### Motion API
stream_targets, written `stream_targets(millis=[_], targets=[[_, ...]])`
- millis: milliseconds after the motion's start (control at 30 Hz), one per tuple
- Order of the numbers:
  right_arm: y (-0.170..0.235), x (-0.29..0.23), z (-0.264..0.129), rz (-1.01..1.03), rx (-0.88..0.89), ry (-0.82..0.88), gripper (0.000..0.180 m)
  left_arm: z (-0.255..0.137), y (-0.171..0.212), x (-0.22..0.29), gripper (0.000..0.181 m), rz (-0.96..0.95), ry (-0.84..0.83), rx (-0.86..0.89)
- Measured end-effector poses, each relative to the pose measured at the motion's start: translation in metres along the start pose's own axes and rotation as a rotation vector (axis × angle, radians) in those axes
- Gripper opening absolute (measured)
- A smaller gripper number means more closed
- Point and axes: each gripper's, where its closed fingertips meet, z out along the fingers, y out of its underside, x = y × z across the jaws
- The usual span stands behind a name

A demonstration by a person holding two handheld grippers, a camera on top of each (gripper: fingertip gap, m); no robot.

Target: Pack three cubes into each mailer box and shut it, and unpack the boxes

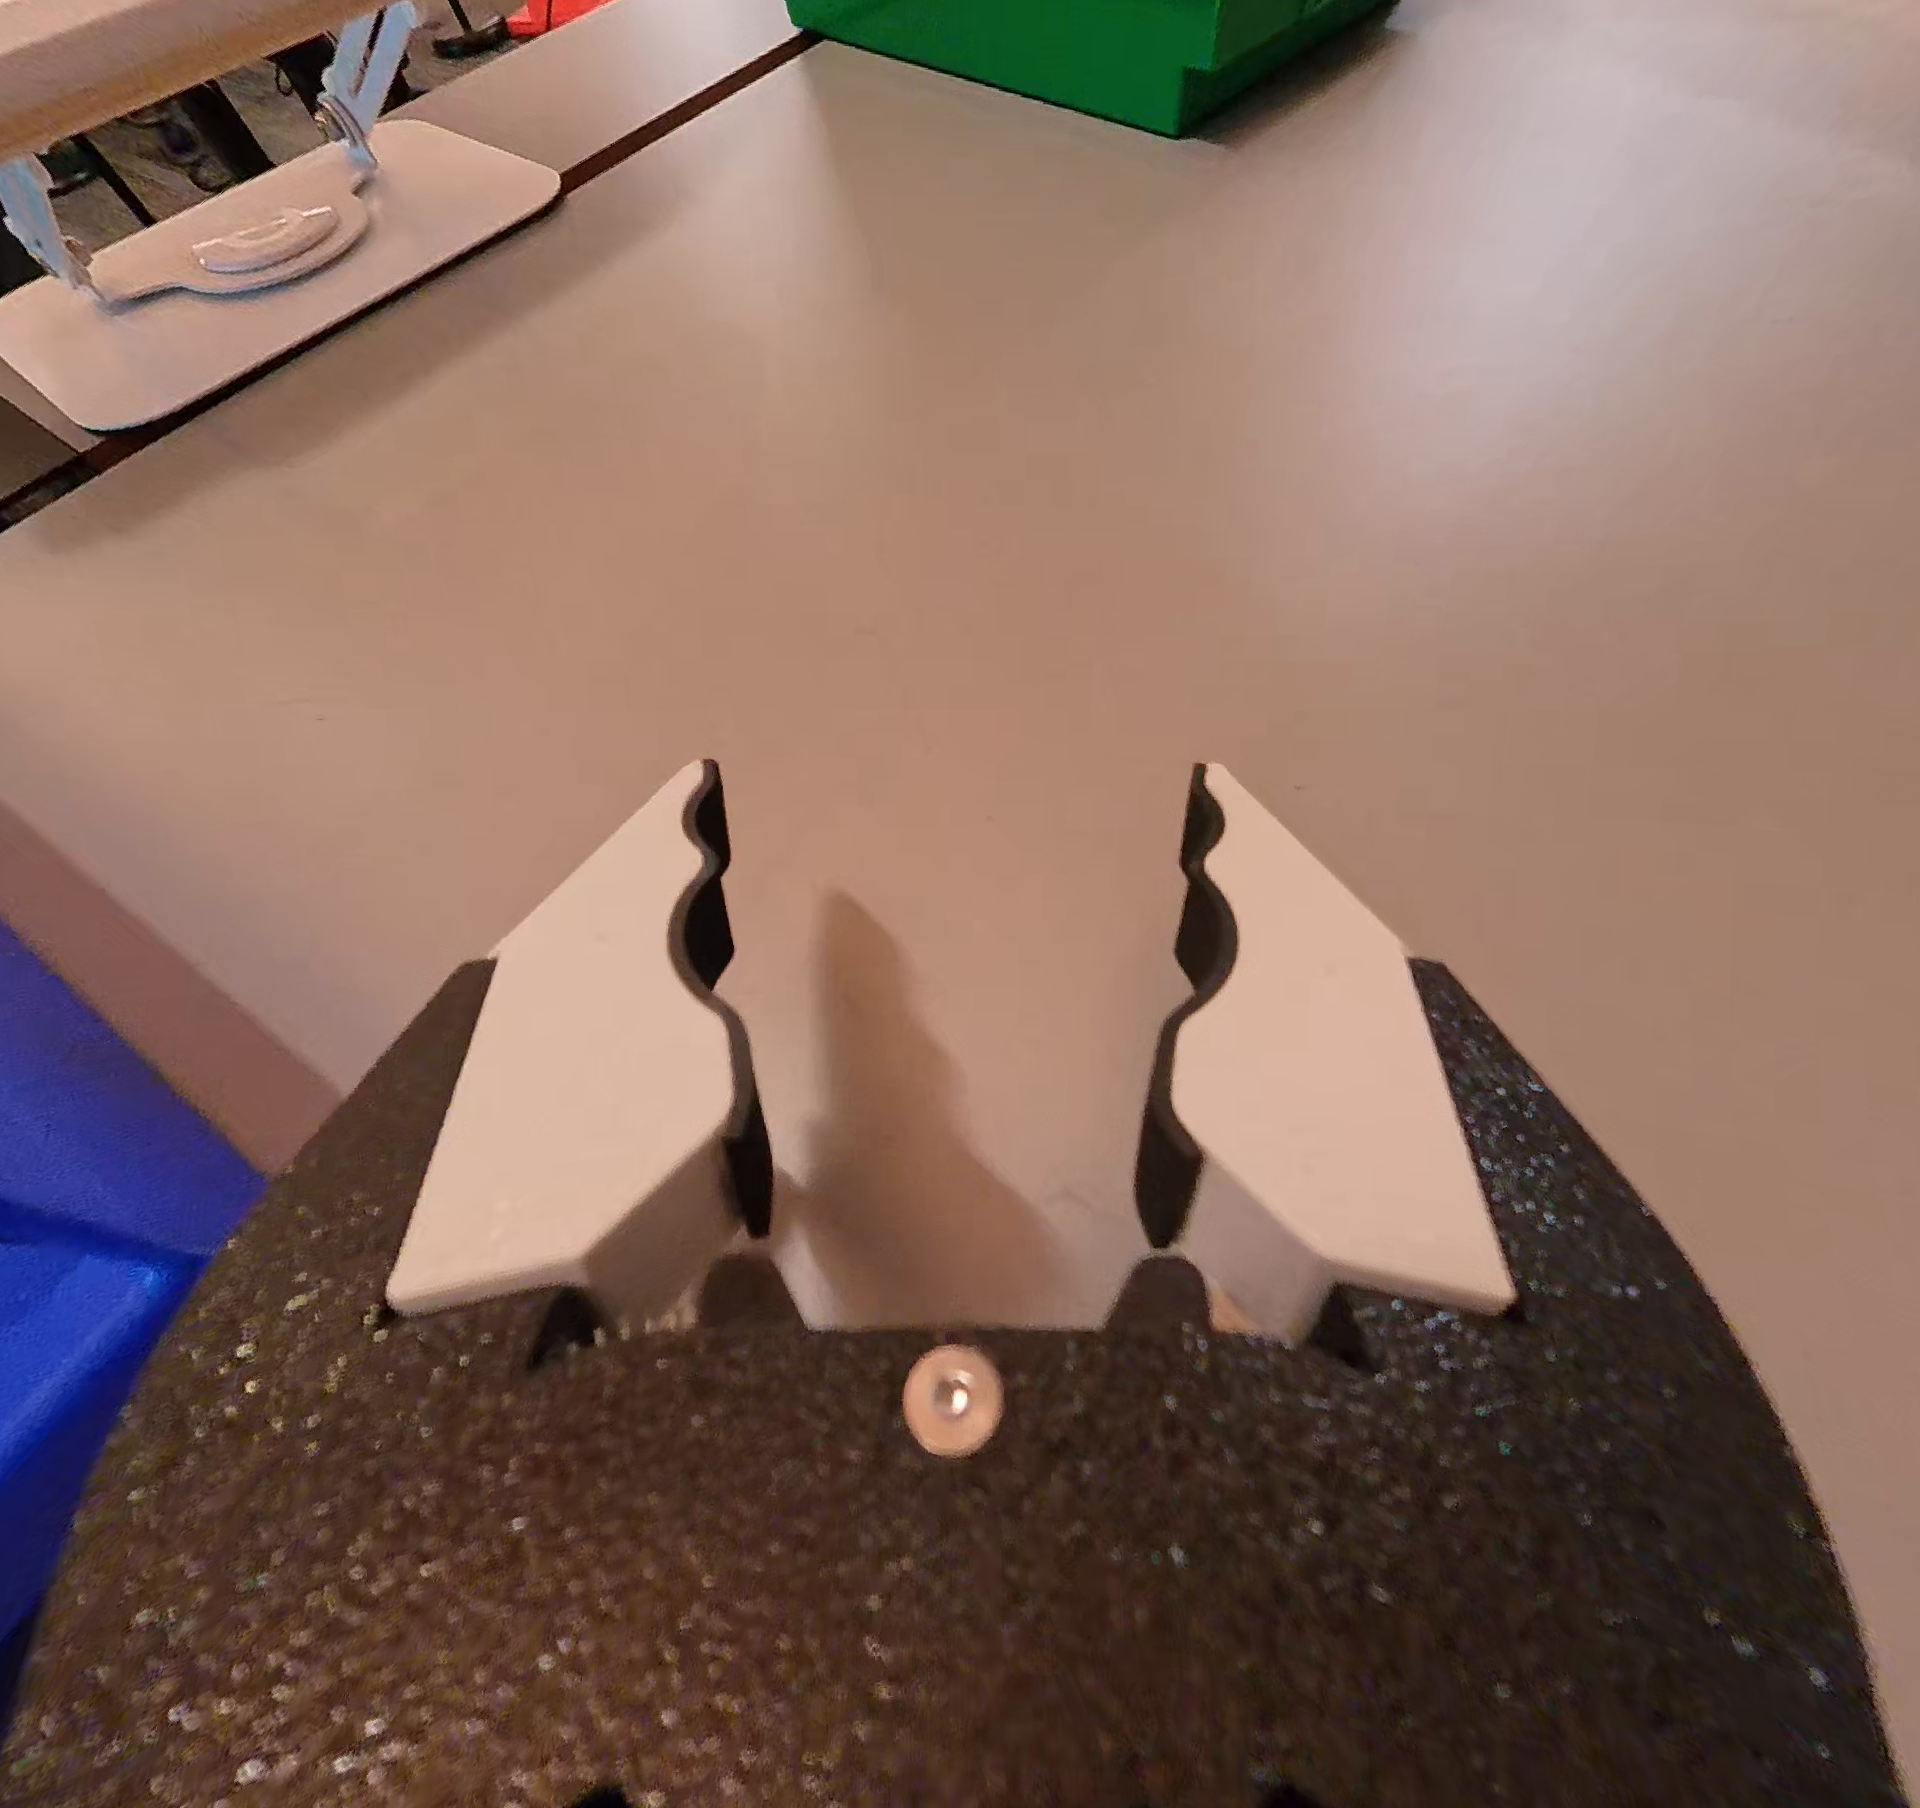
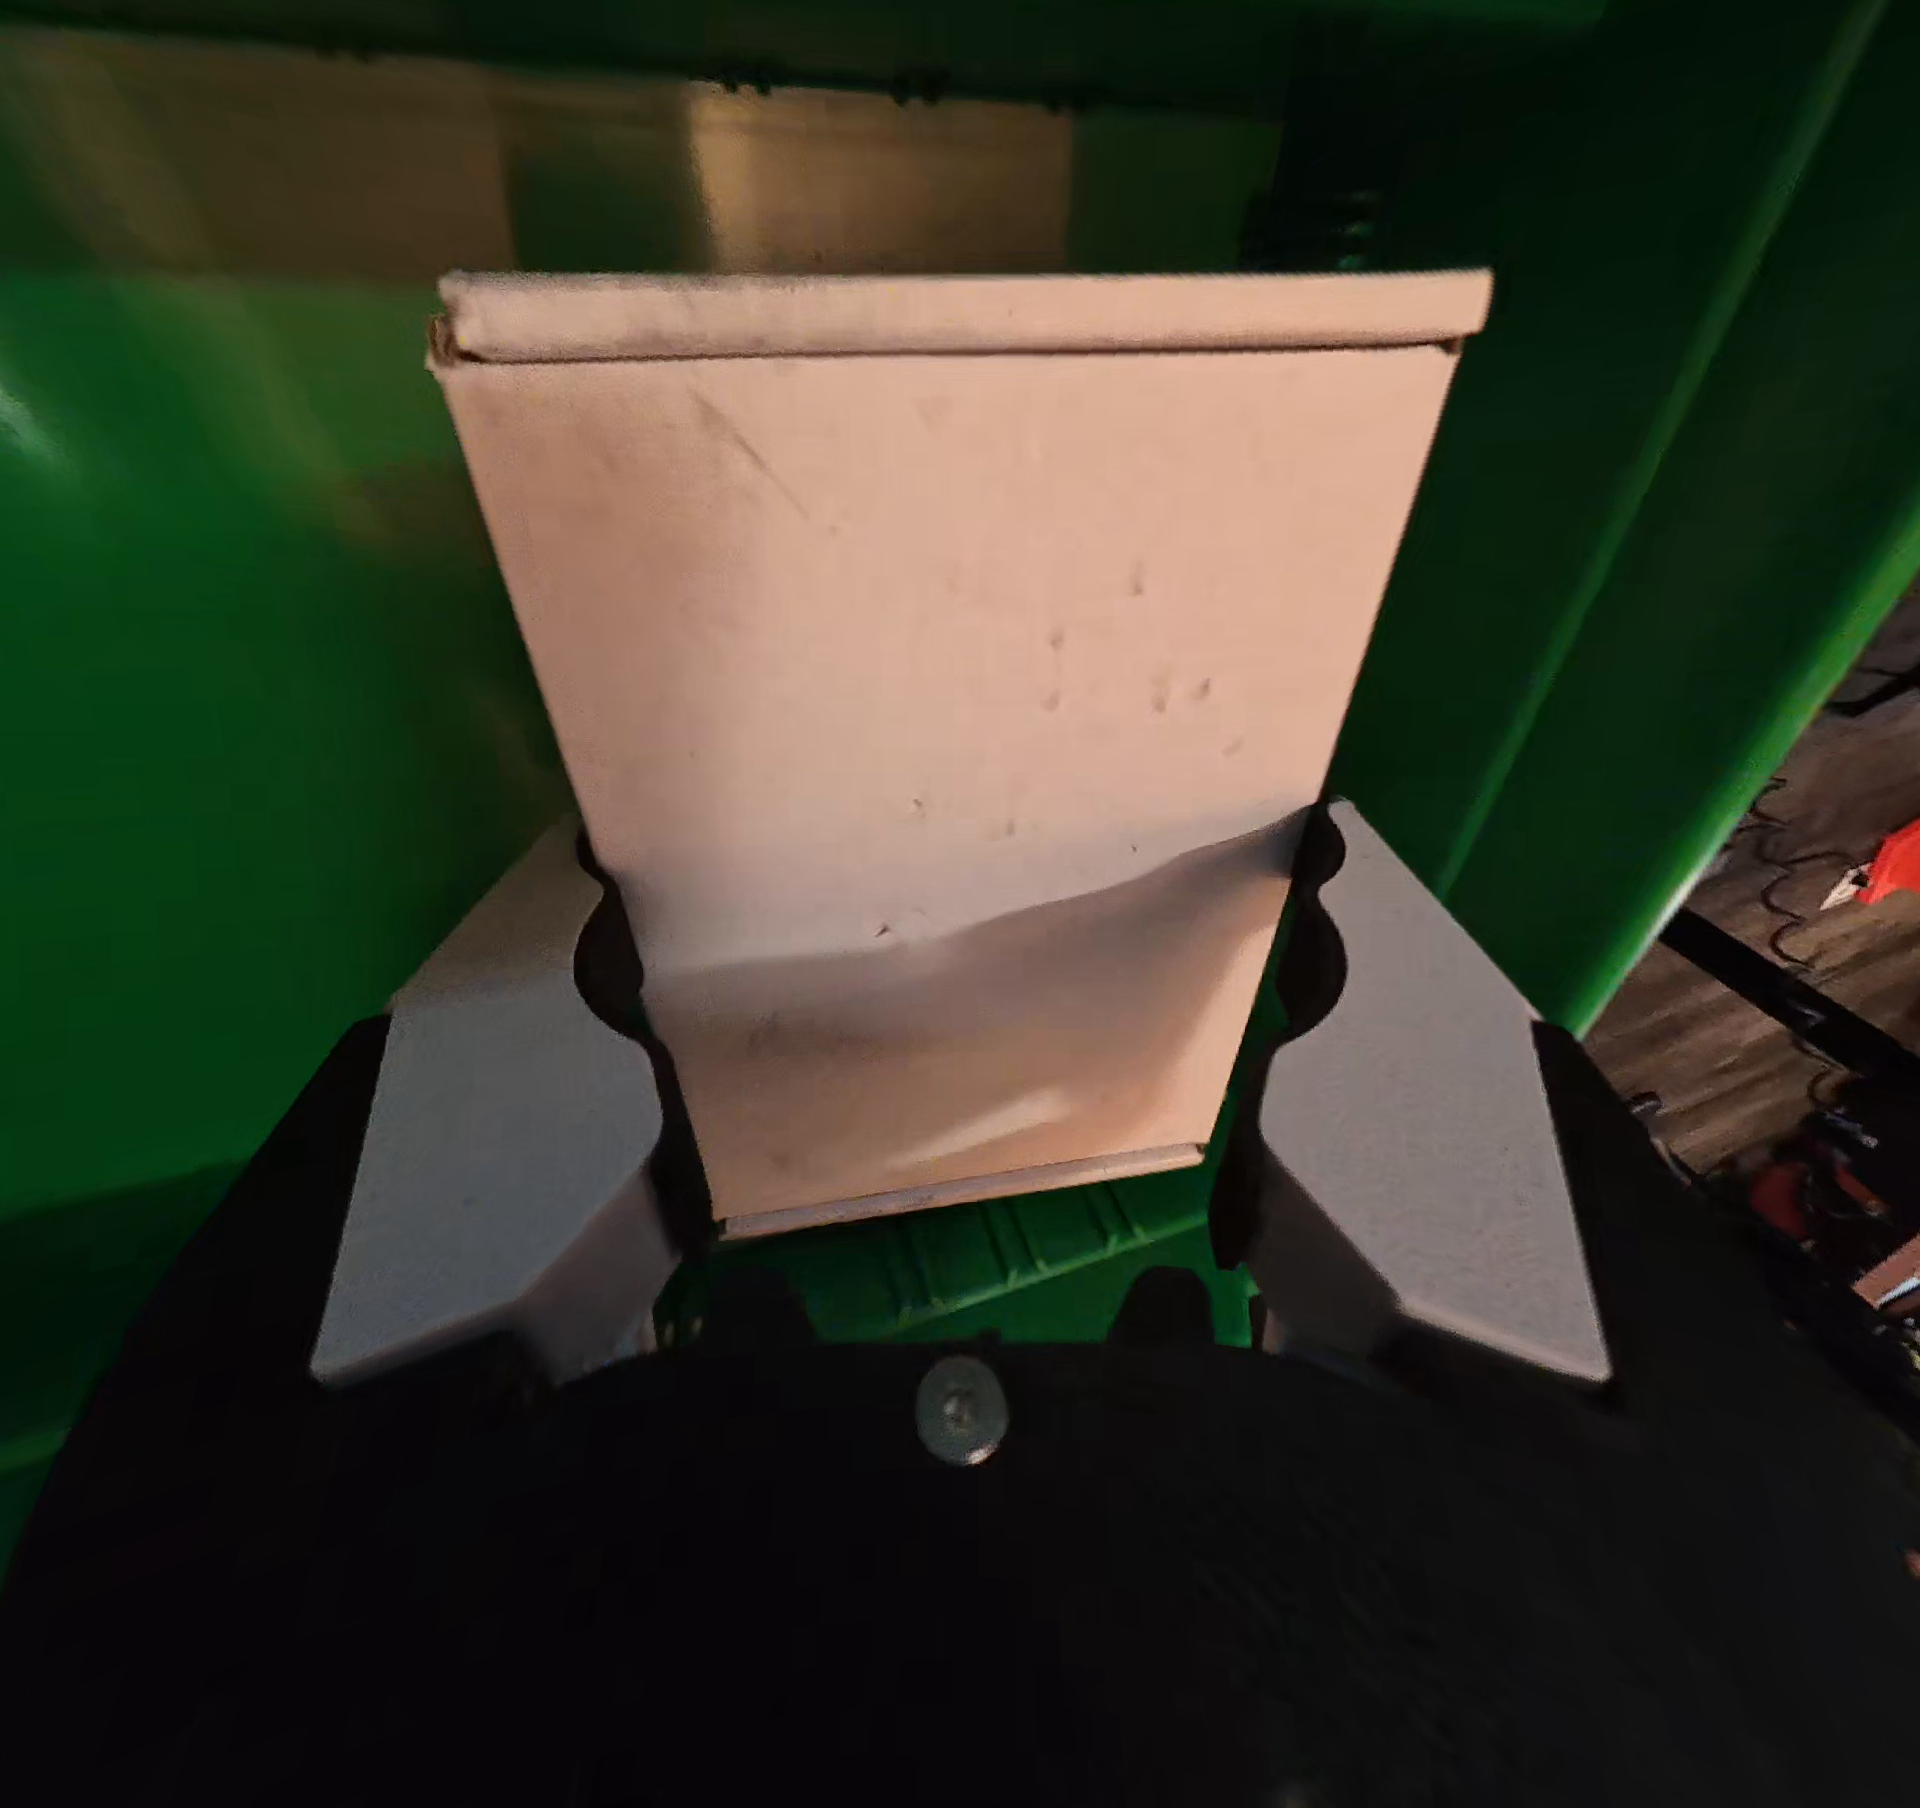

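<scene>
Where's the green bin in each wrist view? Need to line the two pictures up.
Left wrist view: green bin at top centre-right, standing on the grey table, far ahead of the open left gripper.
Right wrist view: its green walls fill the frame around the mailer box between the right gripper's fingers.
Shared landmark: the bin itself.

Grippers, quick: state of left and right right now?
Left gripper: open, empty, over the bare table.
Right gripper: shut on a closed mailer box, inside the green bin.
</scene>
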Motion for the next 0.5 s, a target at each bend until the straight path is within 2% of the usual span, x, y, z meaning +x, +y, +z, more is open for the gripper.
stream_targets(millis=[233, 300, 433, 500], targets=[[0.002, -0.004, 0.009, 0.026, -0.069, -0.02, 0.131, 0.002, 0.001, 0.0, 0.086, -0.026, 0.021, -0.014], [0.004, -0.002, 0.007, 0.048, -0.095, 0.018, 0.134, 0.0, 0.0, 0.0, 0.087, -0.026, 0.027, -0.001], [0.011, -0.004, -0.015, 0.05, -0.109, 0.092, 0.119, -0.014, -0.009, 0.001, 0.087, -0.039, 0.054, 0.065], [0.018, -0.01, -0.036, 0.095, -0.11, 0.119, 0.117, -0.034, -0.02, -0.009, 0.087, -0.009, 0.041, 0.094]])
